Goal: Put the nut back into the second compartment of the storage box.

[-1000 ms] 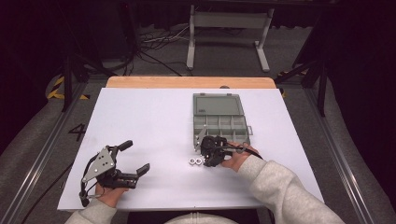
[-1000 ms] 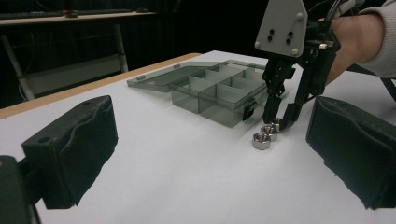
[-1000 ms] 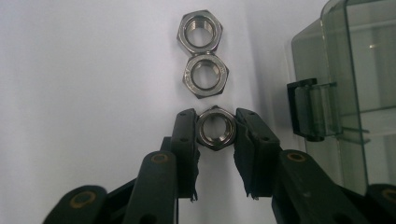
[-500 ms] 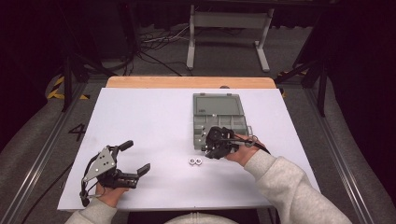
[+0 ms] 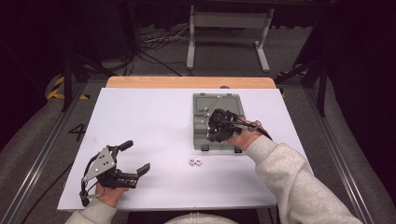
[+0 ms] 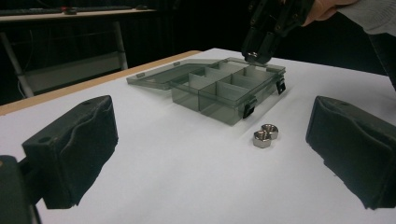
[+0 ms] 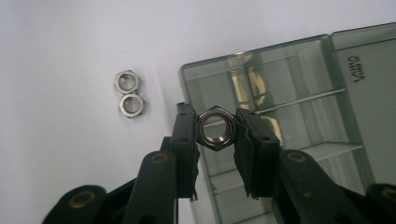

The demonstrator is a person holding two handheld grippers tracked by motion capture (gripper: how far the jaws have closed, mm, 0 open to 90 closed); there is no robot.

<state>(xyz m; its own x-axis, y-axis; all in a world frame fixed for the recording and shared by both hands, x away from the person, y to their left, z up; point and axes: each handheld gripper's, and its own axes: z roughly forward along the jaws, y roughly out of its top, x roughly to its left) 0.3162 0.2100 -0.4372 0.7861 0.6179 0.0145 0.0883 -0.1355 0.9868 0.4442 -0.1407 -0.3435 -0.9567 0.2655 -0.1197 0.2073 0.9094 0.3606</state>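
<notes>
**A nut pinched over the open box**

In the high view, a white table [image 5: 154, 126] fills the middle of the picture. A grey box [image 5: 201, 122] with little rooms sits right of the middle, its lid lying open toward the top. The right gripper [image 5: 215, 127] hangs over the box. The left gripper [image 5: 135, 157] rests at the lower left, well apart from the box, with its jaws spread wide and nothing between them. Two nuts [image 5: 195, 162] lie touching each other on the table, just below the box.

In the left gripper view, the two wide black jaws stand at the far left and right edges. The two nuts [image 6: 265, 135] lie between them, farther off, near the box [image 6: 219, 88]. At the top, the right gripper [image 6: 254, 55] holds a nut [image 6: 252, 56] above the box.

In the right gripper view, the jaws squeeze a shiny nut [image 7: 215, 127] from both sides, in the middle of the picture. The box [image 7: 299, 107] is under it. The two nuts [image 7: 129, 94] sit at the upper left, beside the box.
</notes>
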